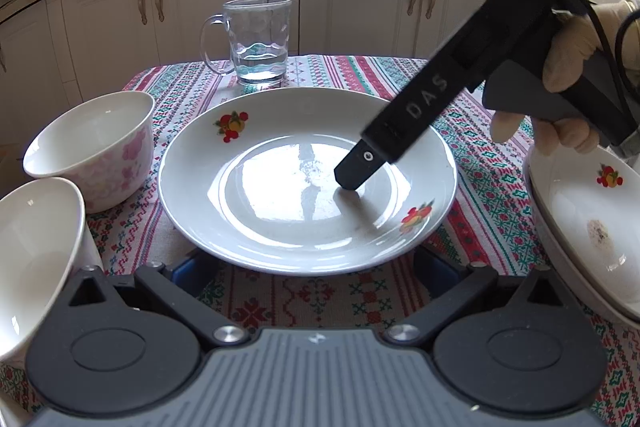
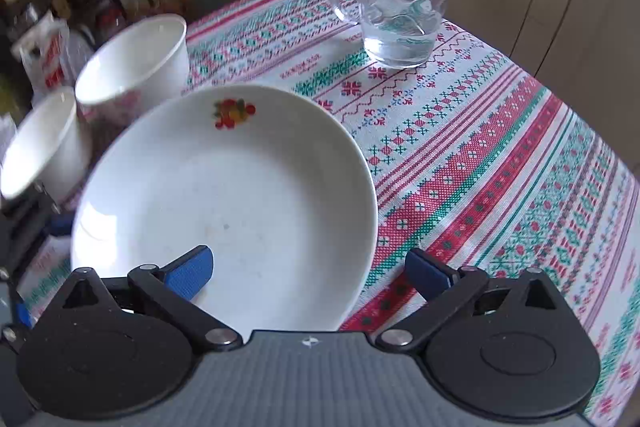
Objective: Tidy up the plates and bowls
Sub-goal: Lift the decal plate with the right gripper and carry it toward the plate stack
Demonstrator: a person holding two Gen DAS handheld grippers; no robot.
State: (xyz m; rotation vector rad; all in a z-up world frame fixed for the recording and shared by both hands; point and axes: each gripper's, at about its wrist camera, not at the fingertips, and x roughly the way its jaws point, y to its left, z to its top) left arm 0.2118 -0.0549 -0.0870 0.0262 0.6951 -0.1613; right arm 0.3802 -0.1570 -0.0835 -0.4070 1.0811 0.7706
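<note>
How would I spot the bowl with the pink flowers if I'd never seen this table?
Start at the table with the red and green patterned tablecloth and find the large fruit-printed plate in its middle. To the plate's left stand two white bowls. The flowered bowl is the farther one, nearer the glass mug; faint pink blossoms mark its outside, whereas the plain bowl has none.

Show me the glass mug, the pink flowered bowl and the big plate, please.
glass mug [image 1: 260,43]: left wrist view, its clear wall.
pink flowered bowl [image 1: 120,163]: left wrist view, its outer side.
big plate [image 1: 280,203]: left wrist view, its shiny centre.
</note>
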